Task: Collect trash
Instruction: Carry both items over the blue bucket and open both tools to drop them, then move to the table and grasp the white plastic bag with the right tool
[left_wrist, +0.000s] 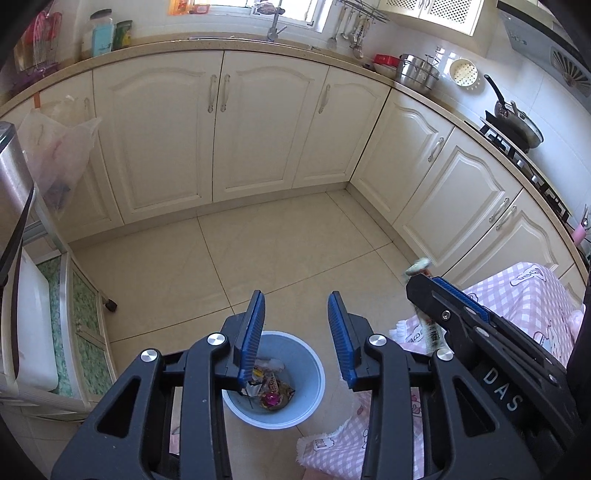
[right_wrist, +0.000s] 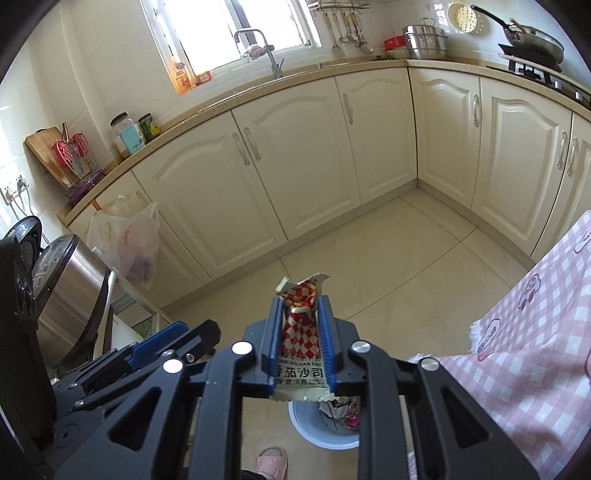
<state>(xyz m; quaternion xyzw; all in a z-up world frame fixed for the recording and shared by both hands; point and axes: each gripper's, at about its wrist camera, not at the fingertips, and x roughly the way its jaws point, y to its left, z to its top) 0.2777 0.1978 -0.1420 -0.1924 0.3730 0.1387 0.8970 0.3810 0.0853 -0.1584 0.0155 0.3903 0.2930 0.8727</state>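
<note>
Cream kitchen cabinets (right_wrist: 317, 155) back a tiled floor where a blue bin (left_wrist: 312, 373) holds wrappers. My right gripper (right_wrist: 299, 332) is clamped on a red-and-white checked sachet (right_wrist: 301, 325) printed "番茄沙司", above the bin; "DAS" marks its body. My left gripper (left_wrist: 295, 332) hangs wide apart, holding nothing.

**Left spread, right clamped**

The left gripper (left_wrist: 295, 325) hangs pointing downward, its blue pads (left_wrist: 252, 332) well apart with nothing between them. Beside it, the right gripper (right_wrist: 300, 332) is clamped on a ketchup sachet (right_wrist: 300, 328).
</note>
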